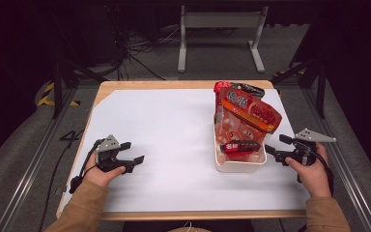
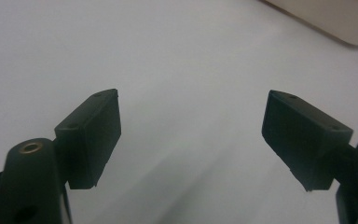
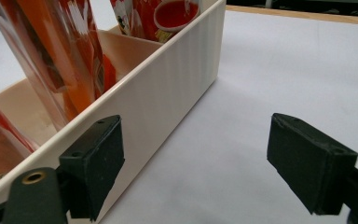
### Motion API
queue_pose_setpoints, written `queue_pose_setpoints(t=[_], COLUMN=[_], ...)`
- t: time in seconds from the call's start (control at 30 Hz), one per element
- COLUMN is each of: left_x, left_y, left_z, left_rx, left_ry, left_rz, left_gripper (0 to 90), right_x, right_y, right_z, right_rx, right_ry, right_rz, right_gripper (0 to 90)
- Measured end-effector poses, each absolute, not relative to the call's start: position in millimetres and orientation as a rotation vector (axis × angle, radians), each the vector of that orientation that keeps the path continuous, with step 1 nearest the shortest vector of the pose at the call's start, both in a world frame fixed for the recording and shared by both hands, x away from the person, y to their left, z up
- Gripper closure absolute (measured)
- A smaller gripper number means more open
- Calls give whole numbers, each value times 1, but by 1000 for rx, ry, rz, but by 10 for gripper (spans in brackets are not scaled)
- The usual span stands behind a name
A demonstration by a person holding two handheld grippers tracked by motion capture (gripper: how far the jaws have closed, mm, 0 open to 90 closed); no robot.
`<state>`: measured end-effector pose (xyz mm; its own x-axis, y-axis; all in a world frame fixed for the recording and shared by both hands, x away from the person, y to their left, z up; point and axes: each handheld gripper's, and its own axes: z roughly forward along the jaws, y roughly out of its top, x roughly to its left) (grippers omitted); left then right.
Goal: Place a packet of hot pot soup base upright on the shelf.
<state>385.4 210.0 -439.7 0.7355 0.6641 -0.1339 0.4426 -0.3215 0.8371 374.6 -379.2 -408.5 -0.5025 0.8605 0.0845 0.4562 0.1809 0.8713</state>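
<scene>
**Bin is loaded, both grippers empty — looks late-stage or between picks**

Your white bin sits on the right half of the table, on the white sheet. Red snack packets stand and lean inside it, some sticking well above the rim. One small red-and-black packet lies across the near end of the bin, on top of the contents.

Your right gripper is just beside the bin's near-right corner, jaws spread, gripping nothing. In the right gripper view the bin wall runs past the left jaw, very close to it; I can't tell whether they touch. The clear and orange packets stand right behind that wall.

Your left gripper rests low over the sheet at the left, well apart from the bin, jaws released and empty. The left gripper view has bare sheet between the jaws and a bin corner far off.

My read:
- Done: the packets are in the bin; I see none loose on the sheet.
- Left: possibly seating the small packet lying on top, or tidying the tall leaning ones.
- Right side is placed to work the bin; left is idle.
</scene>
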Motion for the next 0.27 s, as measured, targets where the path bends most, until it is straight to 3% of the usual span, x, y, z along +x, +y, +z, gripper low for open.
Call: queue_pose_setpoints(t=[0.27], left_x=[385], left_y=[215], left_z=[-441], left_rx=[1965], left_ry=[857], left_rz=[291], left_gripper=[192], right_x=[376], right_y=[-377], right_z=[-409], right_rx=[1247], right_ry=[2040], right_rz=[1277], right_gripper=[189])
